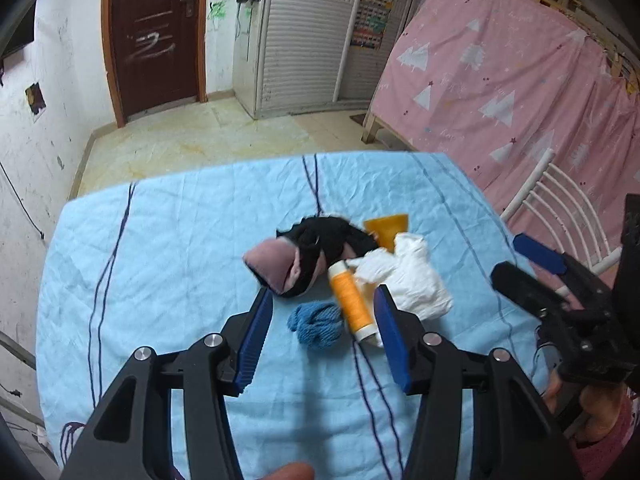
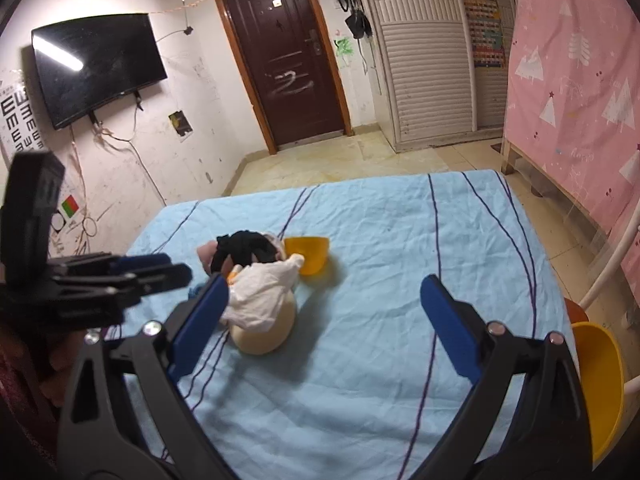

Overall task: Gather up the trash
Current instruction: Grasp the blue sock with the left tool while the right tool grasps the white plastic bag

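A small heap lies on the light blue sheet. It holds a crumpled white paper, an orange thread spool, a blue yarn ball, a black and pink cloth and a yellow cup. My left gripper hovers open just above the sheet; the yarn ball and spool sit between its fingers, untouched. My right gripper stands wide open with nothing in it. Its left finger is beside the white paper, which rests on a round beige thing.
The other gripper shows at the edge of each view: the right one, the left one. A yellow basin and a white chair stand off the sheet's right side. A pink curtain hangs beyond; tiled floor and a door are ahead.
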The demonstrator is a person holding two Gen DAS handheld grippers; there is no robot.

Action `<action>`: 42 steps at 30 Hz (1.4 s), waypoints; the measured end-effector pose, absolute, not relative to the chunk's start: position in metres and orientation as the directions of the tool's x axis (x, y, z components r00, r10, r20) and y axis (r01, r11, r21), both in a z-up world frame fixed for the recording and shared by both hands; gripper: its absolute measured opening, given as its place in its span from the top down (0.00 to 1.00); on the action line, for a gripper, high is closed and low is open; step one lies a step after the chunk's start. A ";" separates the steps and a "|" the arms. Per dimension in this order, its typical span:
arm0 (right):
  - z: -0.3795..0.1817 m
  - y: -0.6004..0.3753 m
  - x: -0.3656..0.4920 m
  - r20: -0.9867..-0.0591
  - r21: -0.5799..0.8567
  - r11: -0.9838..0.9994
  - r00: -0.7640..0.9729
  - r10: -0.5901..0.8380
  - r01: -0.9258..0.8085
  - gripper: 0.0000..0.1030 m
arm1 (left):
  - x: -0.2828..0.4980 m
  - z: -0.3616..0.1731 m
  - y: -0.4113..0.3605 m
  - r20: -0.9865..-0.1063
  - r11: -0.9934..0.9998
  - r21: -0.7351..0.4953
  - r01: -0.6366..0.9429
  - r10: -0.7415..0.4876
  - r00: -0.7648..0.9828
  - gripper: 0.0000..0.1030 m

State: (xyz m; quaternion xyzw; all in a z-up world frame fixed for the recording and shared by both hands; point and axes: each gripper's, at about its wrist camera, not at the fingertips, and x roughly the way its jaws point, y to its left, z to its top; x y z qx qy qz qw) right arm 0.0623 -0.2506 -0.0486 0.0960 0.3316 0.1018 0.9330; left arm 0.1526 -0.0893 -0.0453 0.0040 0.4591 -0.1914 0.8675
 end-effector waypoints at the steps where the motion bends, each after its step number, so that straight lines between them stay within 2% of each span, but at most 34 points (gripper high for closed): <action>1: -0.049 -0.249 0.063 -0.600 0.246 0.961 0.758 0.255 -0.128 0.10 | 0.154 -0.049 -0.089 -0.803 0.927 -0.176 0.332 -0.330 0.496 0.57; 7: -0.047 -0.236 0.065 -0.607 0.230 0.961 0.750 0.264 -0.152 0.10 | 0.164 -0.072 -0.086 -0.824 0.923 -0.207 0.325 -0.344 0.451 0.57; 13: -0.048 -0.224 0.067 -0.614 0.216 0.960 0.740 0.276 -0.179 0.10 | 0.162 -0.074 -0.094 -0.802 0.909 -0.207 0.362 -0.369 0.470 0.57; 18: -0.053 -0.218 0.072 -0.627 0.209 0.961 0.729 0.274 -0.182 0.10 | 0.158 -0.072 -0.099 -0.785 0.896 -0.206 0.393 -0.391 0.481 0.71; 20: -0.056 -0.219 0.075 -0.637 0.213 0.962 0.722 0.269 -0.170 0.10 | 0.156 -0.072 -0.099 -0.782 0.891 -0.204 0.406 -0.397 0.480 0.82; 23: -0.062 -0.220 0.079 -0.656 0.217 0.964 0.709 0.259 -0.152 0.10 | 0.154 -0.072 -0.099 -0.783 0.890 -0.199 0.410 -0.396 0.480 0.87; 36: -0.078 -0.209 0.087 -0.719 0.181 0.969 0.650 0.248 -0.169 0.10 | 0.153 -0.076 -0.097 -0.785 0.889 -0.192 0.416 -0.394 0.478 0.86; 37: -0.079 -0.208 0.088 -0.721 0.184 0.968 0.646 0.250 -0.170 0.14 | 0.153 -0.076 -0.097 -0.787 0.888 -0.186 0.420 -0.391 0.478 0.87; 38: -0.080 -0.208 0.089 -0.725 0.187 0.967 0.641 0.253 -0.171 0.24 | 0.152 -0.076 -0.097 -0.786 0.888 -0.180 0.423 -0.388 0.481 0.87; 42: -0.085 -0.207 0.089 -0.737 0.207 0.961 0.617 0.275 -0.181 0.43 | 0.151 -0.075 -0.097 -0.783 0.889 -0.175 0.423 -0.386 0.488 0.89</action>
